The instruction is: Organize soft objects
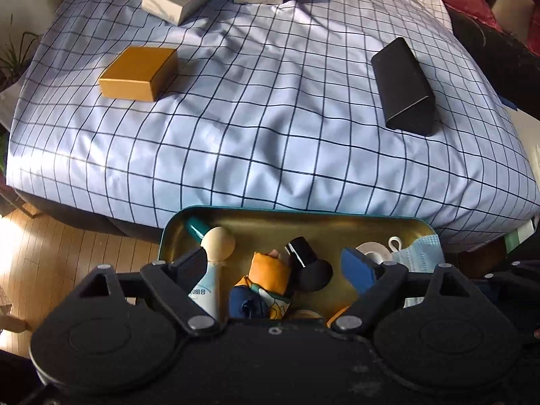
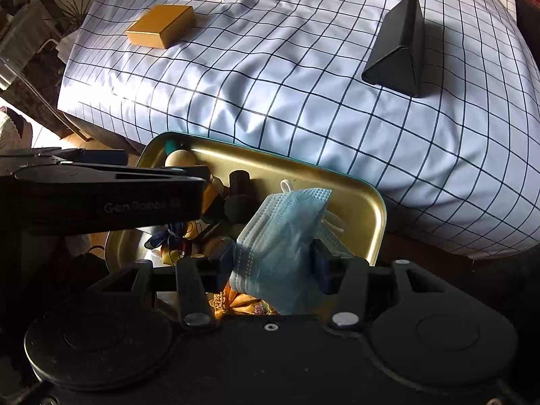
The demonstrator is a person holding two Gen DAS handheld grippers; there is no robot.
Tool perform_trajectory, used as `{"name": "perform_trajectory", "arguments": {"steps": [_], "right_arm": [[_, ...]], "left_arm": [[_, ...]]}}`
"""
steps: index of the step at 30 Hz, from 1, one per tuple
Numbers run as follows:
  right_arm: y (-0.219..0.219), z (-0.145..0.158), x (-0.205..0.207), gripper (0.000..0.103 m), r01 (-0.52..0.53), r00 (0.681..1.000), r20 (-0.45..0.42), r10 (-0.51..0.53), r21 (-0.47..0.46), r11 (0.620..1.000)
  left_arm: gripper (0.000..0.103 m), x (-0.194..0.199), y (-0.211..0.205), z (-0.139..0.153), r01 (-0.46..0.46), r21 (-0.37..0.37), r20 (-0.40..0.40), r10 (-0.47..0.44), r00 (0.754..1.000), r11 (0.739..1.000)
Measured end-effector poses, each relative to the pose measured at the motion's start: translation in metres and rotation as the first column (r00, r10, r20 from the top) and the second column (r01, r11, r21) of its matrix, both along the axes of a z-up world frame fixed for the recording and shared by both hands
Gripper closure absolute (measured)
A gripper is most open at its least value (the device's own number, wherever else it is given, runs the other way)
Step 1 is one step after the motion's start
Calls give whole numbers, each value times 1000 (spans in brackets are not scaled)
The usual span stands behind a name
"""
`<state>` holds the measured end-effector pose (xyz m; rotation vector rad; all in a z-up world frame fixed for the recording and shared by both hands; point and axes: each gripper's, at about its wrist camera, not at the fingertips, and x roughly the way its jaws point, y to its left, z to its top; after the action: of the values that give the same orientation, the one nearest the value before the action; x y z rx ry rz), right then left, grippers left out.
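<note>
The face mask was gripped by the right tongs above the tin, the left tongs gaped open, and a lift-out toward the bed ahead seemed called for.

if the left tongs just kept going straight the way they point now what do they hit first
Most likely the folded orange-and-navy cloth lying in the gold tin, right between the open left tongs. The black bottle sits just beside it; depth is hard to judge, so either could touch first.

"GenRobot" stands on the left gripper; the wooden-headed bottle reads "组合".
</note>
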<state>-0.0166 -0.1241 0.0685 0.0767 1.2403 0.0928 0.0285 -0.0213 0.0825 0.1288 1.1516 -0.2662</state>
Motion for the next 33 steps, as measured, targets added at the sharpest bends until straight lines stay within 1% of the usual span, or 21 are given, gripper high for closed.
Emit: {"name": "perform_trajectory", "arguments": {"steps": [2, 4, 7, 10, 16, 19, 27, 30, 33], "right_arm": [[3, 3, -2, 54, -16, 1000, 20, 16, 5, 1000], [6, 6, -4, 55, -31, 999, 40, 30, 3, 1000], [12, 8, -10, 55, -66, 996, 60, 67, -18, 998], [14, 9, -15, 55, -84, 993, 75, 87, -44, 996], [7, 8, -14, 55, -62, 996, 65, 64, -31, 998], [4, 7, -14, 55, -40, 997, 60, 41, -25, 999], [-10, 3, -12, 54, 42, 998, 47, -44, 30, 999], [-11, 0, -11, 54, 51, 998, 38, -53, 36, 998], [-9, -1, -11, 54, 50, 997, 48, -52, 41, 998]], "left_arm": [[14, -2, -10, -4, 38, 23, -6, -38, 999, 999], [14, -4, -18, -12, 74, 54, -38, -72, 997, 996], [14, -1, -25, -26, 80, 122, -83, -70, 994, 989], [15, 4, -21, -35, 51, 156, -107, -35, 994, 986], [15, 12, -8, -36, -10, 136, -128, 28, 991, 991], [15, 13, -5, -36, -25, 135, -131, 43, 991, 991], [14, 13, 8, -33, -69, 122, -128, 85, 988, 990], [14, 14, 12, -33, -85, 121, -130, 100, 986, 989], [14, 13, 13, -31, -92, 116, -126, 106, 986, 989]]}}
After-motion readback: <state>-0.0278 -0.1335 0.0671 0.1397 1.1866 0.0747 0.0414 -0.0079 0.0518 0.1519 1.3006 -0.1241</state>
